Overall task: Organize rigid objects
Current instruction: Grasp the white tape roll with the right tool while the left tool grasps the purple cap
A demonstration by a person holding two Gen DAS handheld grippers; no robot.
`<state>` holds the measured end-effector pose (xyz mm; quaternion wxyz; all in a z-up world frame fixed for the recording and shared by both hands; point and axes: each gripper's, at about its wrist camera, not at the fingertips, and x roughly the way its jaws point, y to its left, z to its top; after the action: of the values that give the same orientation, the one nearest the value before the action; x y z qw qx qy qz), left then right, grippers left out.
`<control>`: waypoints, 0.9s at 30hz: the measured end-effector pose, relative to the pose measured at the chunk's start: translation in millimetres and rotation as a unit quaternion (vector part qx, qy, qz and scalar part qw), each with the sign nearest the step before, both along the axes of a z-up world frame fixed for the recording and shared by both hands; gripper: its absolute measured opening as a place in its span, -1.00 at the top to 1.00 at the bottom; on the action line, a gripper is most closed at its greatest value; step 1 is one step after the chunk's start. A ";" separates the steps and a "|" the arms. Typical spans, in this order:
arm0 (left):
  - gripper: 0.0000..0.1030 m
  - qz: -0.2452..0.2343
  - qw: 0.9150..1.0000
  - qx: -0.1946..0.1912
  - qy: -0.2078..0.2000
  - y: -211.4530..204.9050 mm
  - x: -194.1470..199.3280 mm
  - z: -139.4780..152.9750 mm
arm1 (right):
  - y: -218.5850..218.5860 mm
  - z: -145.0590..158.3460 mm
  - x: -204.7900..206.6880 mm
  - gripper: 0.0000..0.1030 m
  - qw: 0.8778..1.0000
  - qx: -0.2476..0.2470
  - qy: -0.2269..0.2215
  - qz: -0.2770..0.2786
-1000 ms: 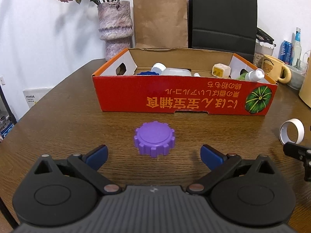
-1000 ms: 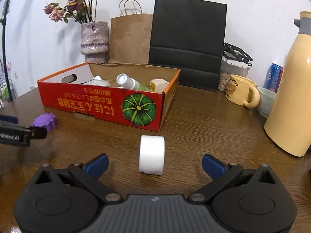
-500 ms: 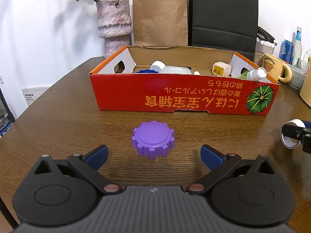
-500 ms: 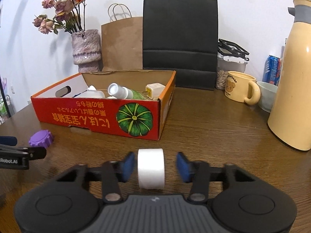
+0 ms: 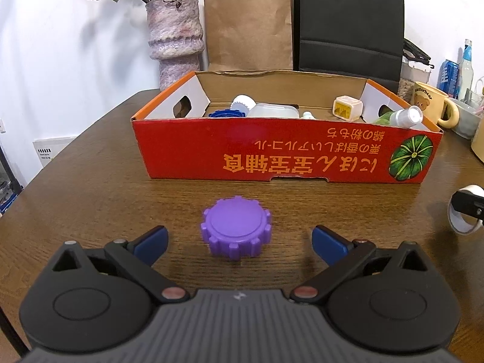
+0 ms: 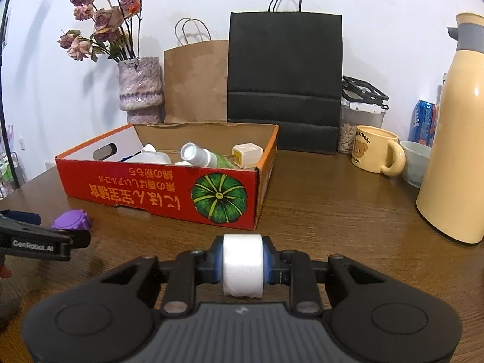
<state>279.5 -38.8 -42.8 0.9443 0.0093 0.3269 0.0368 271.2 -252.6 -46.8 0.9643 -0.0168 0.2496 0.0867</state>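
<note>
A purple ridged lid (image 5: 236, 231) lies on the wooden table in front of the red cardboard box (image 5: 287, 157). My left gripper (image 5: 239, 243) is open, its blue pads on either side of the lid and not touching it. My right gripper (image 6: 242, 261) is shut on a white tape roll (image 6: 242, 264), its blue pads pressing both flat sides. The roll also shows at the right edge of the left wrist view (image 5: 464, 213). The box (image 6: 169, 190) holds white bottles, a blue lid and a small cream cube.
A tall cream thermos (image 6: 456, 139) stands at the right. A yellow bear mug (image 6: 376, 152) and a white bowl (image 6: 416, 161) stand behind the box's right end. A vase of dried flowers (image 6: 140, 89), a brown bag and a black bag (image 6: 284, 81) stand at the back.
My right gripper has closed from wide open onto the white tape roll. My left gripper has crept a little closer to the purple lid and stays open.
</note>
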 end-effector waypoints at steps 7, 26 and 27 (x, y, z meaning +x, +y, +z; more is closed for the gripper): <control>-1.00 -0.004 1.000 -0.006 -0.003 1.2 5.0 -0.3 | 3.0 0.8 -1.9 0.54 1.000 -0.001 -0.006 -0.002; -0.06 -0.016 1.000 -0.006 0.006 0.4 15.1 -2.4 | 10.1 3.0 -3.4 0.54 1.000 -0.001 -0.011 -0.004; -0.06 -0.018 1.000 -0.006 0.004 0.4 14.6 -2.1 | 10.8 3.2 -3.2 0.54 1.000 -0.001 -0.012 -0.004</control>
<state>294.0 -38.4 -44.9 0.9434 0.0094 0.3310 0.0178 268.0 -241.8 -43.6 0.9674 -0.0178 0.2386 0.0825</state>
